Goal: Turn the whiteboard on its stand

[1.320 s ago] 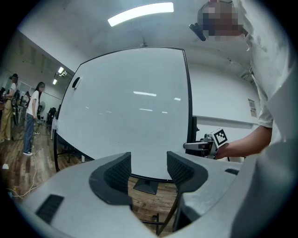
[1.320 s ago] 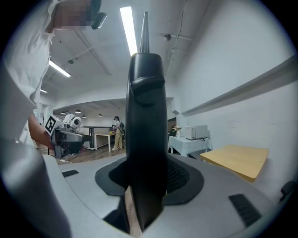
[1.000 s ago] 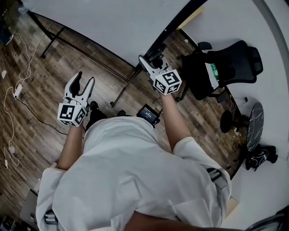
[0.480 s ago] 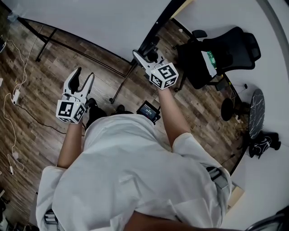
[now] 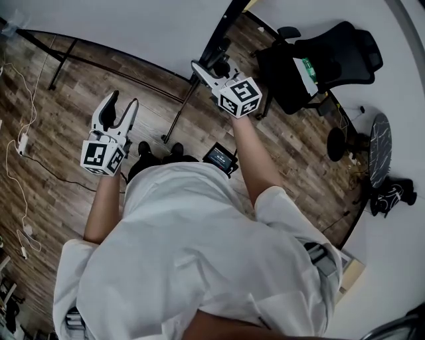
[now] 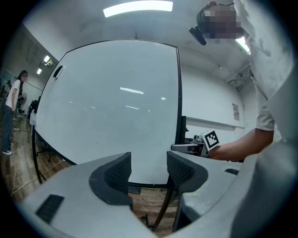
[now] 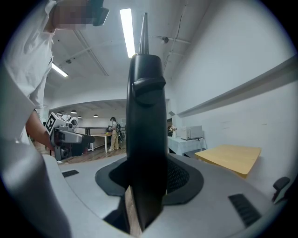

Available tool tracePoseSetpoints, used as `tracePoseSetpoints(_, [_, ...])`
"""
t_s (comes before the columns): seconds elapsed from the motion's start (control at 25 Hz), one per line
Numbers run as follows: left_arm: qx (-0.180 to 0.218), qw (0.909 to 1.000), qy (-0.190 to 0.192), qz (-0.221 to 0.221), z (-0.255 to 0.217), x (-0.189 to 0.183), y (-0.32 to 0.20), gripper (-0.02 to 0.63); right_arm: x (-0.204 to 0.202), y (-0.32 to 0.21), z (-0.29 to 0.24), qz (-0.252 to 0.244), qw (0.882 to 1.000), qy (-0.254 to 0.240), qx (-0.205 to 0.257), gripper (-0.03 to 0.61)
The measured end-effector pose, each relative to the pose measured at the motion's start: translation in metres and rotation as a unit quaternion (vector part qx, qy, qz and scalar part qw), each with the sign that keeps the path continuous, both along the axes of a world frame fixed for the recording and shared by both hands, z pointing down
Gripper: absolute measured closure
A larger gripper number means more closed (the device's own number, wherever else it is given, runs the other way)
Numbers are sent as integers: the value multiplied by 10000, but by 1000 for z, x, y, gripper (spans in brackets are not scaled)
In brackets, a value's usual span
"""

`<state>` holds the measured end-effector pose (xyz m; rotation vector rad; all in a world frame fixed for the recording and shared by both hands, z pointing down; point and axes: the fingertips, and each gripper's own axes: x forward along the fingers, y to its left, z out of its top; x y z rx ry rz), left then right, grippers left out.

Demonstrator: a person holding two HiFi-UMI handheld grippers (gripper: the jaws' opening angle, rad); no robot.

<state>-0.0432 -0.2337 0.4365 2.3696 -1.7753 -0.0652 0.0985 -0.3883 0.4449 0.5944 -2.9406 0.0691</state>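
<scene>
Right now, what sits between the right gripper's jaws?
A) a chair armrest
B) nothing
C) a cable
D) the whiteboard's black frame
D: the right gripper view shows the right gripper with its jaws pressed on the whiteboard's black frame.

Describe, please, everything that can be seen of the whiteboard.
The whiteboard is a large, blank, glossy white panel in a thin black frame with rounded corners. The ceiling lights reflect on it. It stands upright on a black metal stand on the wooden floor. The right hand-held gripper is closed on its black side edge. The left hand-held gripper is open in front of it and does not touch it.
</scene>
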Motion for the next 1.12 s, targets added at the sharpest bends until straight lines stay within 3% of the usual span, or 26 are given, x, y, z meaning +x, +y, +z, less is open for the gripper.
tracePoseSetpoints(0.52, [88,9991,-82,403,-6,1,-11,391,9,2,0,145,9999,-41,14,411])
tracePoseSetpoints(1.12, [216,9906,61,1352,-15,31,-17,391,26,7,0,415,9987,-275,66,411])
